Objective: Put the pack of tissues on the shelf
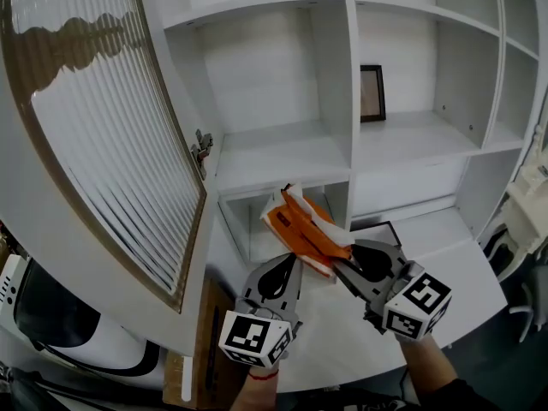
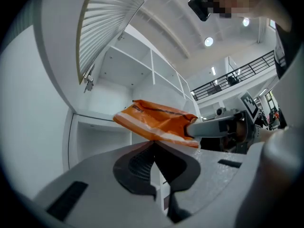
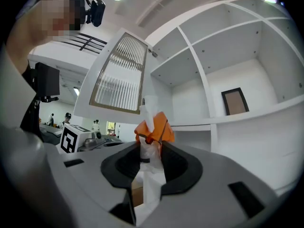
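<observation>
Right tool (image 3: 149,147) grips the pack (image 1: 300,226) by its white end, before the shelf (image 1: 282,154); left tool (image 2: 154,145), jaws together, sits just under the pack.

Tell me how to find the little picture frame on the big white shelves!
Look at the white shelf unit and find its tall middle divider. In the compartment just right of it, against the back wall, stands the picture frame. It is dark-edged with a brownish middle and stands upright, unlike the orange pack of tissues held lower down in front.
</observation>
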`<state>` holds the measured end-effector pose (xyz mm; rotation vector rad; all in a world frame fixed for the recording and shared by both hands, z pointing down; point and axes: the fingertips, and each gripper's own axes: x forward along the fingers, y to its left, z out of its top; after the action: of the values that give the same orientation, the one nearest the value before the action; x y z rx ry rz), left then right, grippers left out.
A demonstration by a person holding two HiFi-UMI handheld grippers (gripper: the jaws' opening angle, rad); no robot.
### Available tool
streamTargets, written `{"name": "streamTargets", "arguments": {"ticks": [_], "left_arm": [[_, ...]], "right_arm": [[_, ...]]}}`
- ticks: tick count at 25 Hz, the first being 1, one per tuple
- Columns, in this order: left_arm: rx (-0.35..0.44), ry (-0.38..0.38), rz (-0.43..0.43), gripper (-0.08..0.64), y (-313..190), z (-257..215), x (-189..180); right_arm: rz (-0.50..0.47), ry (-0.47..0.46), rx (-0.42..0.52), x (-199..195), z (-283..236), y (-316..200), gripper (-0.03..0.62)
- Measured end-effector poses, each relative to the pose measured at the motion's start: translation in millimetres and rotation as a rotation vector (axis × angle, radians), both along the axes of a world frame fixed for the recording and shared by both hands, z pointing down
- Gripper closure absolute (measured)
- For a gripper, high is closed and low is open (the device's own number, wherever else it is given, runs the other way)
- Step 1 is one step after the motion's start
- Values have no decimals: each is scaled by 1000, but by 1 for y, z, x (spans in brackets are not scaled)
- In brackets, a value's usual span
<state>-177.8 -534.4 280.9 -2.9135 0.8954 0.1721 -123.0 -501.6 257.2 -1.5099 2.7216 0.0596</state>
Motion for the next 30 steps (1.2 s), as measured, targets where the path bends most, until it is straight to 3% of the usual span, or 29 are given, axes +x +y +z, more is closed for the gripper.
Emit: {"name": "streamTargets", "arguments": {"ticks": [8,16,24,30], "left_arm": [[89,21,-14,555,-15,-39,4],[97,29,-21,555,-39,-58,17],[79,2,-1,555,-62,-67,28],[141,-64,-12,555,-63,-76,38]], "right_arm": [[5,1,69,4,-37,-15,488],[73,66,96,13,-61,-38,488],[116,153,39,23,-74,-71,486],[165,181,12,30,-85,-93,485]]}}
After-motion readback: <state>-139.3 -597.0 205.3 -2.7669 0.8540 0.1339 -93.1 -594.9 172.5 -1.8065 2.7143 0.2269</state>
